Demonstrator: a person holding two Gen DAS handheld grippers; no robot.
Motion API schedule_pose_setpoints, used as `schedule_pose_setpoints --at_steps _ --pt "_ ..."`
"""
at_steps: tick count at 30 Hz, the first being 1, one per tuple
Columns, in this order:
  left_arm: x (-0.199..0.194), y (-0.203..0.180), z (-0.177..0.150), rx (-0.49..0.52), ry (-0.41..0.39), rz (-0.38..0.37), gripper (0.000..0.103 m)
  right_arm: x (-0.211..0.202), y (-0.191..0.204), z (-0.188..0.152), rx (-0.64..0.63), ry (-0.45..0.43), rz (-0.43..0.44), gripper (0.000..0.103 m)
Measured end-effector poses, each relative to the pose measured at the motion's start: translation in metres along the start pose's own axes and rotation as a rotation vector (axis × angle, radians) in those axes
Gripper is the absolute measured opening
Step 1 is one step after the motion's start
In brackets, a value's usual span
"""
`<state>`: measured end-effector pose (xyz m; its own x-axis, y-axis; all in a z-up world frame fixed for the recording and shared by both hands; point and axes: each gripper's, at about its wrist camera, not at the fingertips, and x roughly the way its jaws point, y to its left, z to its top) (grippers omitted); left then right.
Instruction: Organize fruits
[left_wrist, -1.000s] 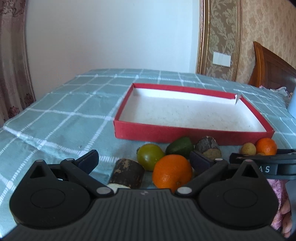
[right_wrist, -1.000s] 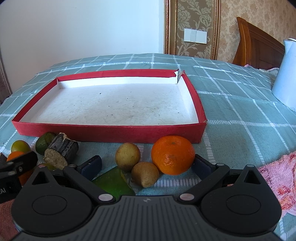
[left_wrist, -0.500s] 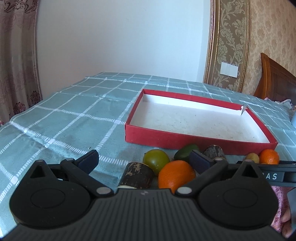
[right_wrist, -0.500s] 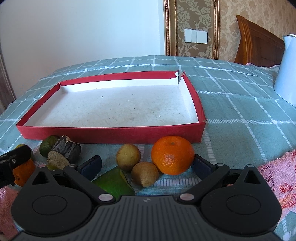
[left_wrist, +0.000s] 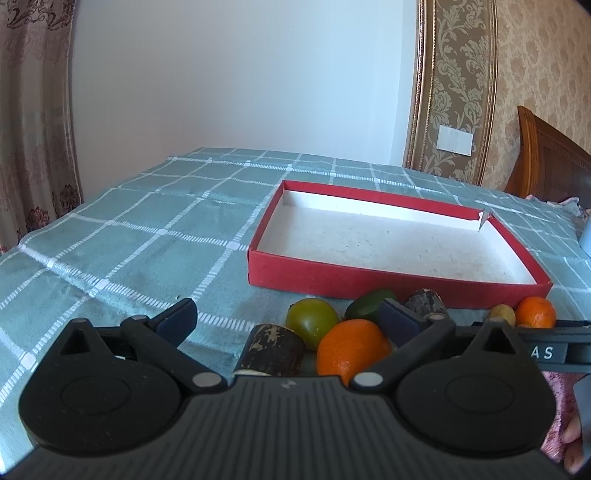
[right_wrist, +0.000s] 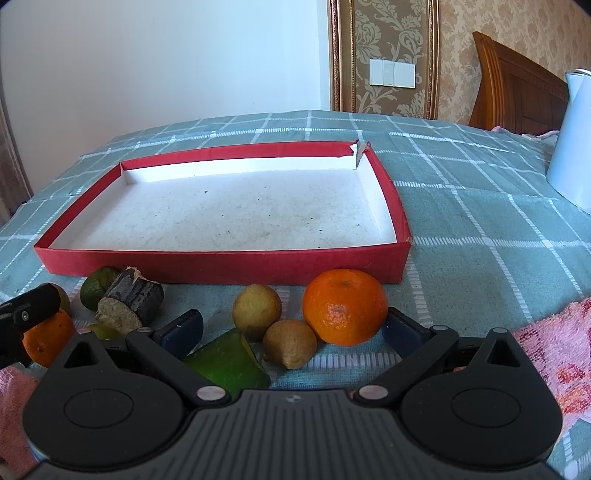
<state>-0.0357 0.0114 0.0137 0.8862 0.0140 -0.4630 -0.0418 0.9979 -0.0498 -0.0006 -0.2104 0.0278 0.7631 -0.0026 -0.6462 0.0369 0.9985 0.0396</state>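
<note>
A shallow red box (left_wrist: 399, 284) (right_wrist: 221, 264) with a white floor lies empty on the checked cloth. Fruits lie in a row in front of it. My left gripper (left_wrist: 288, 317) is open and empty; an orange (left_wrist: 351, 349), a green tomato (left_wrist: 312, 323) and a dark sugarcane piece (left_wrist: 273, 350) lie between its fingers. My right gripper (right_wrist: 293, 326) is open and empty around an orange (right_wrist: 345, 306), two small brown fruits (right_wrist: 256, 310) (right_wrist: 290, 343) and a green wedge (right_wrist: 225, 363). Another cane piece (right_wrist: 129, 299) and a green fruit (right_wrist: 96, 288) lie to the left.
A white kettle (right_wrist: 574, 136) stands at the right on the teal checked cloth (left_wrist: 129, 236). A pink towel (right_wrist: 557, 354) lies at the near right. A wooden headboard (right_wrist: 517, 96) and wall are behind. A curtain (left_wrist: 33, 129) hangs at the left.
My left gripper has pulled back and turned left, so the box and fruits sit farther right and smaller. My right gripper has risen slightly. Both stay open.
</note>
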Motion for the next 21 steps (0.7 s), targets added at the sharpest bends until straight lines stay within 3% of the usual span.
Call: schedule_pose_setpoints --at_steps 10,21 --pt "0.0 -0.002 0.0 0.005 -0.008 0.01 0.103 -0.005 -0.003 -0.001 0.013 -0.022 0.022 0.103" --pt "0.002 0.011 0.0 -0.067 0.008 -0.022 0.103 -0.067 -0.03 -0.021 -0.199 -0.249 0.094 0.103"
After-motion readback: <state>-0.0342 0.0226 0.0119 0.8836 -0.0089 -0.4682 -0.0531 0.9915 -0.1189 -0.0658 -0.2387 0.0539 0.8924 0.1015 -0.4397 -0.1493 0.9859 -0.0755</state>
